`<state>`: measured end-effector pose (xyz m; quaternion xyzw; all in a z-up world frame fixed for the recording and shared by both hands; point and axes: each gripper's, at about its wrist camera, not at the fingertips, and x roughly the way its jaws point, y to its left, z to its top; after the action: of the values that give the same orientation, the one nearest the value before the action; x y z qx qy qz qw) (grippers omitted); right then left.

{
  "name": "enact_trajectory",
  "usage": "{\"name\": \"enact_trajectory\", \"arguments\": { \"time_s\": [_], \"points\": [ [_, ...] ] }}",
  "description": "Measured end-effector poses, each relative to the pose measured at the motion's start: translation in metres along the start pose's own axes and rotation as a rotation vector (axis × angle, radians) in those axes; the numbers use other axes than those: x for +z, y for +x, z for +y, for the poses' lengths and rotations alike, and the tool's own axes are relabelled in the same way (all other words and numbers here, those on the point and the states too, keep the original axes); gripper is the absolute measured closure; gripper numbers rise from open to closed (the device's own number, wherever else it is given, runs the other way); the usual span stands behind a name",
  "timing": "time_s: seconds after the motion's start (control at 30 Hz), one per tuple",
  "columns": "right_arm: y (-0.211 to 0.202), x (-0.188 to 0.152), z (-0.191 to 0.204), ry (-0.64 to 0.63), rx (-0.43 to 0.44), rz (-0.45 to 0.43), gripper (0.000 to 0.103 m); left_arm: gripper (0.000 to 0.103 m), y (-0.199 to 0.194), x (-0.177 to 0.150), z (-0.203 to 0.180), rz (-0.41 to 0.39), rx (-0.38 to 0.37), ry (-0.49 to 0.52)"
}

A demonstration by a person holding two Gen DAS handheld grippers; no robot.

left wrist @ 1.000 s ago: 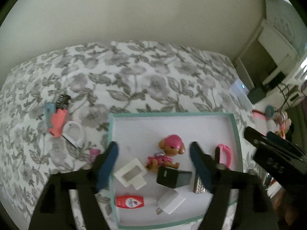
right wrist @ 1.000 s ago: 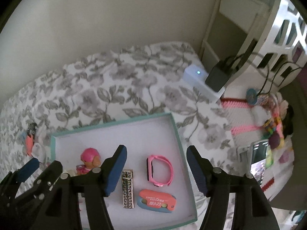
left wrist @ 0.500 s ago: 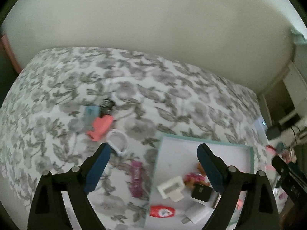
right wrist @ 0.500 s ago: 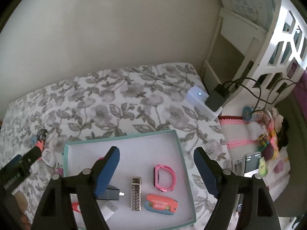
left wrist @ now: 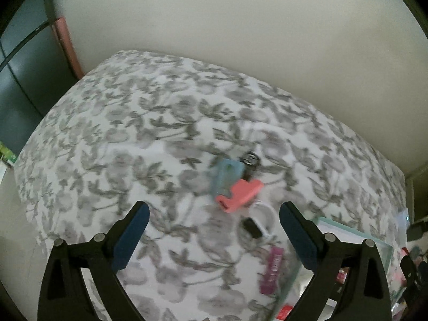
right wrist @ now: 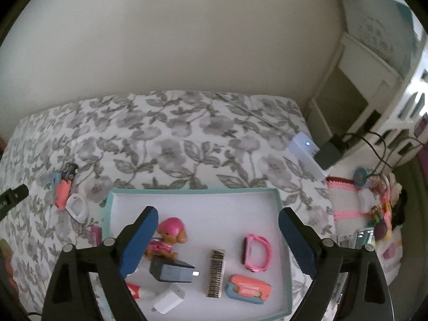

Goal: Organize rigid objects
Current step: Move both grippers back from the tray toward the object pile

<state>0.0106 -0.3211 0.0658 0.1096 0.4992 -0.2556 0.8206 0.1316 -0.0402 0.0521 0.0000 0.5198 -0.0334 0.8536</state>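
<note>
A teal-rimmed white tray (right wrist: pixel 192 192) lies on the floral bedspread. It holds a pink toy dog (right wrist: pixel 167 236), a black charger (right wrist: pixel 171 270), a white plug (right wrist: pixel 168 300), a patterned bar (right wrist: pixel 216 272), a pink watch (right wrist: pixel 256 252) and a coral toy phone (right wrist: pixel 247 290). My right gripper (right wrist: pixel 216 243) is open and empty above the tray. My left gripper (left wrist: pixel 212 236) is open and empty over loose items left of the tray: a coral piece (left wrist: pixel 238 194), a light-blue piece (left wrist: pixel 227 172), a black ring (left wrist: pixel 250 160), a white ring object (left wrist: pixel 260 222) and a magenta bar (left wrist: pixel 272 271).
The bed meets a plain wall behind. A white device with a lit dot (right wrist: pixel 305 151), a black adapter (right wrist: pixel 330 152) with cables, and a cluttered side surface (right wrist: pixel 374 208) stand to the right. A dark cabinet (left wrist: pixel 24 80) is at the left.
My left gripper has swung left, away from the tray, and now faces the loose items on the bedspread. My right gripper has pulled back a little above the tray. Both stay open.
</note>
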Motion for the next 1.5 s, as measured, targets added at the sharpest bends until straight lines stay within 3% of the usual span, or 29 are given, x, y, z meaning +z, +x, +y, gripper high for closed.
{"name": "enact_trajectory", "arguments": {
  "time_s": [0.23,0.47,0.83,1.3,1.5],
  "points": [
    [0.001,-0.001,0.05,-0.086,0.075,-0.008,0.01,0.005,0.002,0.005,0.032,0.01,0.02,-0.024],
    [0.013,-0.015,0.107,-0.186,0.146,0.039,0.01,0.005,0.013,0.004,0.054,0.044,0.04,-0.001],
    [0.045,-0.04,0.163,-0.302,0.215,0.113,0.01,0.005,0.026,0.006,0.084,0.075,0.045,-0.061],
    [0.07,-0.035,0.186,-0.302,0.337,0.065,0.01,0.005,0.072,0.017,0.069,0.145,-0.021,-0.086],
    [0.091,-0.028,0.192,-0.29,0.381,0.083,0.01,0.005,0.098,0.019,0.037,0.155,-0.068,-0.012]
  ]
}}
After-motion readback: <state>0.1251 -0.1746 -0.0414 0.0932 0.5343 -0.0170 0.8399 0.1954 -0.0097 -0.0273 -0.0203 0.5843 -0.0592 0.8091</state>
